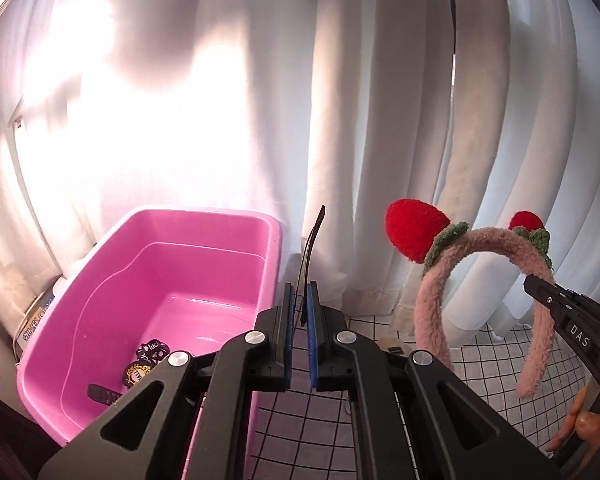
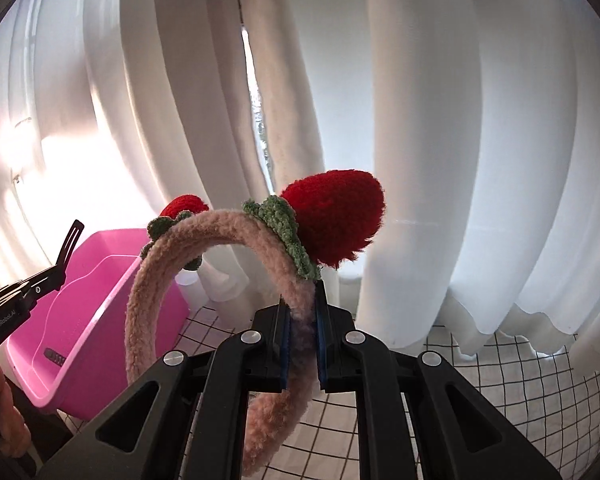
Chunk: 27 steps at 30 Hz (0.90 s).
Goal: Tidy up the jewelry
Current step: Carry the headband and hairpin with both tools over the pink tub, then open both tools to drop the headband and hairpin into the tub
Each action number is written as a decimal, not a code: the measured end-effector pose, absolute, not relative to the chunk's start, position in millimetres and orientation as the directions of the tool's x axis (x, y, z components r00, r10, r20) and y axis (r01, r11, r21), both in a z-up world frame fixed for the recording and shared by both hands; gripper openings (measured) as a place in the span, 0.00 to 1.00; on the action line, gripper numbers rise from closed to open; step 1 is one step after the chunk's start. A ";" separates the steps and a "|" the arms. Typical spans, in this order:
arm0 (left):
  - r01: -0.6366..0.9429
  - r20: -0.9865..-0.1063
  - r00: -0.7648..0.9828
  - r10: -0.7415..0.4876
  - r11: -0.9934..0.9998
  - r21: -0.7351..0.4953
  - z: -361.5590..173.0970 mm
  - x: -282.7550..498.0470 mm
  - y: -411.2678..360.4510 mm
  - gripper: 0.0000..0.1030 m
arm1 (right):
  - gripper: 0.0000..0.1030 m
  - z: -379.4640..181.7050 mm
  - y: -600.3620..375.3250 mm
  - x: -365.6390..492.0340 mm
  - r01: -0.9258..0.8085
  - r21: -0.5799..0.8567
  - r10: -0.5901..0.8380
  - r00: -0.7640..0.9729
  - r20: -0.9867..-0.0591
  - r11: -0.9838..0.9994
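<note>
My left gripper (image 1: 299,312) is shut on a thin black hair clip (image 1: 310,248) that sticks up from its blue pads, just right of the pink plastic bin (image 1: 112,280). The clip also shows in the right wrist view (image 2: 69,245). My right gripper (image 2: 303,320) is shut on a fuzzy pink headband (image 2: 156,280) with two red strawberry ears (image 2: 336,216), held upright above the table. In the left wrist view the headband (image 1: 432,292) hangs to the right, with my right gripper (image 1: 540,290) on its far side. The bin (image 2: 76,344) holds a few dark badges (image 1: 148,360) and a black clip (image 1: 100,394).
A white cloth with a black grid (image 2: 520,392) covers the table. White curtains (image 2: 440,160) hang close behind it, sunlit at the left. A round tin (image 1: 32,320) and a white item sit behind the bin's left side.
</note>
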<state>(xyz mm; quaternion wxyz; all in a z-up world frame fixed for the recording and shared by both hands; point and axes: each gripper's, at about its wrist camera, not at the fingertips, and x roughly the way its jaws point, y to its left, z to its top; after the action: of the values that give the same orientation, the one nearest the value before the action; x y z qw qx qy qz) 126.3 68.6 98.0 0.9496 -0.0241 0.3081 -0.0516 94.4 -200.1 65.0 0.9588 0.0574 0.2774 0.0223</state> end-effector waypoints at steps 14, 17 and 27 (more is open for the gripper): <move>-0.180 -0.653 0.752 0.092 0.981 -0.070 73.6 139.5 228.3 0.07 | 0.10 67.4 -12.4 171.0 -0.305 0.057 0.282 0.771 -0.571 0.951; -0.194 -0.680 0.727 0.095 0.978 -0.071 61.8 148.4 240.0 0.07 | 0.10 61.6 22.2 181.2 -0.337 0.030 0.285 0.743 -0.606 0.941; -0.216 -0.746 0.661 0.082 0.973 -0.085 41.0 163.7 260.6 0.18 | 0.12 38.0 69.3 201.8 -0.367 -0.030 0.246 0.679 -0.691 0.930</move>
<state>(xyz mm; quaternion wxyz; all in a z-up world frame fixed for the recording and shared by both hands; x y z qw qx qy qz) 163.7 260.6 41.0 0.9074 -0.0833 0.4036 0.0821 201.8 69.3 38.0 0.9125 -0.0833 0.3635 0.1680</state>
